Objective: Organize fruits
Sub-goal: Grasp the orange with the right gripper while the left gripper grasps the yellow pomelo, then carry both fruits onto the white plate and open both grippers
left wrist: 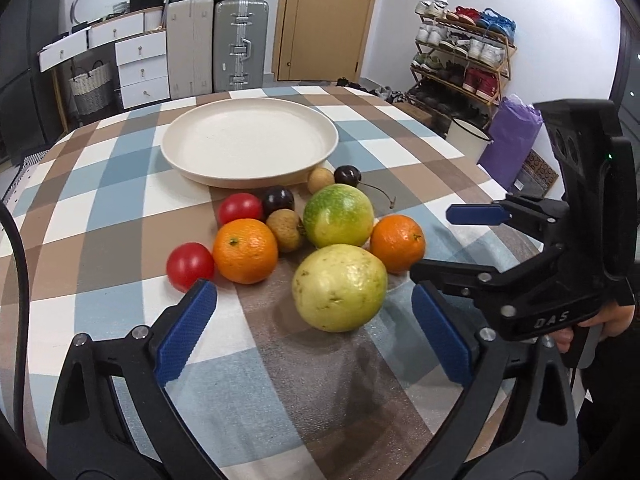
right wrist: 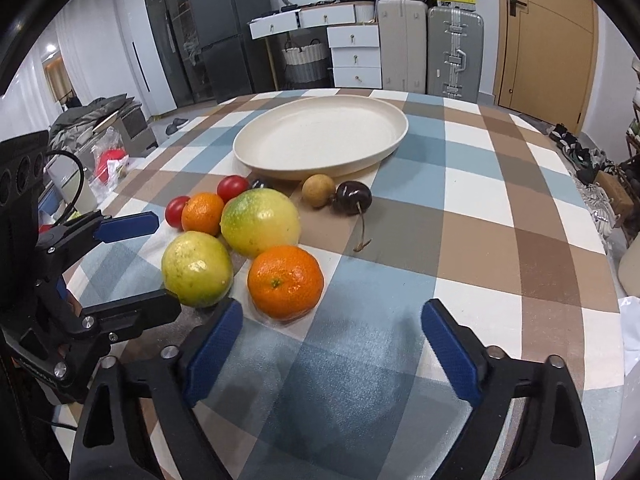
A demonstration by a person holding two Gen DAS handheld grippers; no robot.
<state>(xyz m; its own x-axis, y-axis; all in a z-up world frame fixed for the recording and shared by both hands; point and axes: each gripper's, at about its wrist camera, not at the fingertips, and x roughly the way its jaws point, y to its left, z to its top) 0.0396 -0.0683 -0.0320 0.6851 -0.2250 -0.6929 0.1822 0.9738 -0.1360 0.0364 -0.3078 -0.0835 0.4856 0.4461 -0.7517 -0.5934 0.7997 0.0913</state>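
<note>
From the left wrist, the left tongs (left wrist: pixel 314 330) stood spread and empty around the near guava (left wrist: pixel 339 287) on the counter (left wrist: pixel 100 184), plate (left wrist: pixel 250 142) bare behind. Firm, rounded, likely slick: take it across the middle. From the right wrist, the right tongs (right wrist: pixel 332 350) gaped empty beside an orange (right wrist: pixel 285 281).

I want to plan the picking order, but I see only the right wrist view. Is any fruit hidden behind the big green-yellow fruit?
Observer: Yes, a second longan lies just behind the green-yellow fruit.
Operator: And the dark thing by the plate?
Observer: A second cherry, next to the far tomato.
Operator: Is the left gripper holding something?
Observer: No. The left gripper is open, with the pale guava between its fingertips, untouched.
</note>
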